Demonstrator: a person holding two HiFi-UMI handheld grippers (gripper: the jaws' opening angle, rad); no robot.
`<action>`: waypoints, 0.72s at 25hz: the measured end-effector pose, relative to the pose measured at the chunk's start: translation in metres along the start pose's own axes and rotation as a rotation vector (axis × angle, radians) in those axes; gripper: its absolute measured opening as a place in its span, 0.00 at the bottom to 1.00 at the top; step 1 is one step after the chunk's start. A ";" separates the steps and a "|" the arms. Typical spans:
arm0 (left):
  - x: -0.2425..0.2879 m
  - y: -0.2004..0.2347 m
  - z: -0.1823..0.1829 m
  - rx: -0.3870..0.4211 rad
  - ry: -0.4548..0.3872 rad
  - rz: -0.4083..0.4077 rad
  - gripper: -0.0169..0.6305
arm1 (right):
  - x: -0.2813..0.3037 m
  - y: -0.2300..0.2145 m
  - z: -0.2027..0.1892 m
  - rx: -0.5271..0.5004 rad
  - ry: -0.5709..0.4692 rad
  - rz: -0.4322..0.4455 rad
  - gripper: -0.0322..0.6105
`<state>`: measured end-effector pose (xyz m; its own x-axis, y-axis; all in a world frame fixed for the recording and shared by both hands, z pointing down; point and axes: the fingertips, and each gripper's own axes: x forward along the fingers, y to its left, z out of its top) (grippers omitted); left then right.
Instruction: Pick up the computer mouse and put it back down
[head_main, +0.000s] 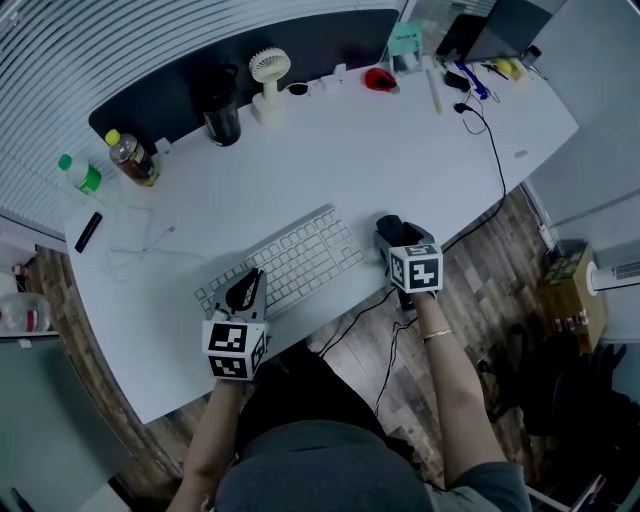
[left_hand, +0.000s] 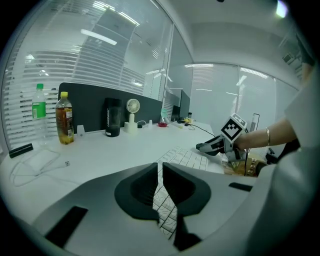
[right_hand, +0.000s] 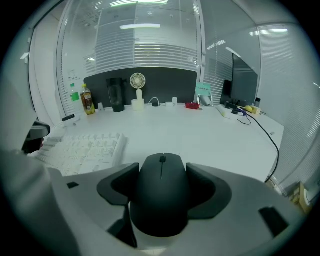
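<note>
The black computer mouse (right_hand: 161, 195) sits between the jaws of my right gripper (right_hand: 162, 187), and both pads lie against its sides. In the head view that gripper (head_main: 392, 232) is over the white desk (head_main: 400, 160), just right of the white keyboard (head_main: 300, 255), with the mouse (head_main: 387, 226) mostly hidden under it. My left gripper (head_main: 243, 290) hovers over the keyboard's near left end. Its jaws (left_hand: 160, 182) stand shut to a thin slit with nothing in them, and keyboard keys (left_hand: 185, 159) show through the slit.
Along the back by the dark partition stand a white fan (head_main: 268, 80), a black tumbler (head_main: 222, 115), two bottles (head_main: 132, 158) and a red object (head_main: 380, 80). A black cable (head_main: 490, 140) runs off the right edge. A thin white cable (head_main: 140, 245) lies left.
</note>
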<state>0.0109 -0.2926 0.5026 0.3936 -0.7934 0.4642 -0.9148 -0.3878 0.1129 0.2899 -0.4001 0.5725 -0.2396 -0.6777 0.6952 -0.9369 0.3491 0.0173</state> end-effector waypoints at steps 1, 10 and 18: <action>0.002 0.000 0.000 0.000 0.002 -0.003 0.09 | 0.003 -0.001 0.000 0.005 0.003 0.002 0.51; 0.017 0.002 0.006 0.010 0.011 -0.028 0.09 | 0.020 -0.006 -0.005 0.035 0.017 0.003 0.51; 0.024 -0.002 0.008 0.011 0.016 -0.043 0.09 | 0.023 -0.006 -0.004 0.034 0.002 0.027 0.52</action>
<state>0.0233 -0.3144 0.5066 0.4309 -0.7683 0.4733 -0.8960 -0.4267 0.1230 0.2905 -0.4154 0.5914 -0.2645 -0.6669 0.6966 -0.9382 0.3450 -0.0259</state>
